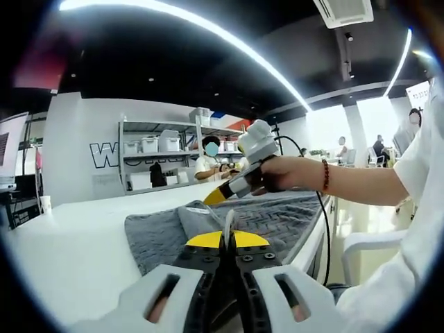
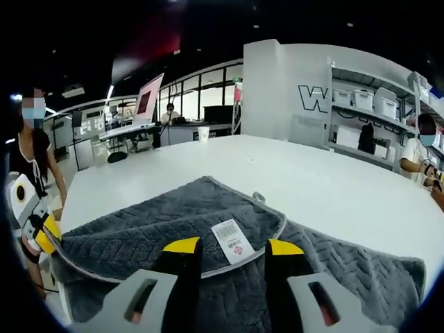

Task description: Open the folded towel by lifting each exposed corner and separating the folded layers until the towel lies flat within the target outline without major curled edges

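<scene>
Two grippers work a grey towel [image 2: 208, 229] on the white table [image 2: 312, 180]: left gripper [image 1: 227, 239] clamped on its edge, right gripper [image 2: 232, 248] jaws apart above the six o'clock fold

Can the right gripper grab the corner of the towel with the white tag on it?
Probably yes. The right gripper is open, and the white tag on the towel edge lies just ahead between its jaws, with nothing in the way.
</scene>
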Available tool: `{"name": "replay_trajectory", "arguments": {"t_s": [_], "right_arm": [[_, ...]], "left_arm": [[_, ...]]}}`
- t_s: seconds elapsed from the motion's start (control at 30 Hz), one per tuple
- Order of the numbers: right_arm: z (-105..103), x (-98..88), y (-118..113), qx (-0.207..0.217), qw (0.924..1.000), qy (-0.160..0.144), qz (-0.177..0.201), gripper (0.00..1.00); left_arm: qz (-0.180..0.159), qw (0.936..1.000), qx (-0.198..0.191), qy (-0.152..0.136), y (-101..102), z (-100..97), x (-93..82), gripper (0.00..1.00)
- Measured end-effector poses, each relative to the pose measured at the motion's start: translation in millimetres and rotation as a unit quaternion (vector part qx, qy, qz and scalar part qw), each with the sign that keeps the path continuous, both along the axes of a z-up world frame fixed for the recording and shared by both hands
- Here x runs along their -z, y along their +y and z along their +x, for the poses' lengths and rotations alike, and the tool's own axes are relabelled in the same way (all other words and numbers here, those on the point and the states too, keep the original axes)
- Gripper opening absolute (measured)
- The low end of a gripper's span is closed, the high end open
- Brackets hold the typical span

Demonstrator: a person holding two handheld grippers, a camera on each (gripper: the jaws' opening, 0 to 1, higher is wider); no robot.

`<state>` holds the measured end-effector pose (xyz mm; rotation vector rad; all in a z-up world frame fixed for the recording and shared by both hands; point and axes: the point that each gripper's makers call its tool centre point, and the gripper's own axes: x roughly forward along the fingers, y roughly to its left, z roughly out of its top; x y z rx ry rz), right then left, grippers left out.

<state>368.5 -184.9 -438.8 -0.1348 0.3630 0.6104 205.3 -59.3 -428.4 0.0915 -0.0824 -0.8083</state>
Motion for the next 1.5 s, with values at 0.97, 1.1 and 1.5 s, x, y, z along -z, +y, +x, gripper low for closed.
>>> {"name": "replay_trajectory", "arguments": {"t_s": [0.97, 1.1, 1.5], "right_arm": [[23.3, 16.5, -11.1, 0.075, 0.9943, 0.023, 0.073, 0.29], [26.9, 16.7, -11.5, 0.078, 0.9932, 0.02, 0.085, 0.28], [45.4, 23.4, -11.4, 0.084, 0.9912, 0.028, 0.099, 0.26]], "left_arm": [[-0.008, 1.0, 0.003, 0.005, 2.1, -0.5, 3.8, 0.03], [-0.007, 1.0, 0.003, 0.005, 2.3, -0.7, 4.3, 0.03], [-0.008, 0.9999, 0.005, 0.008, 3.3, -0.6, 4.2, 0.03]]}}
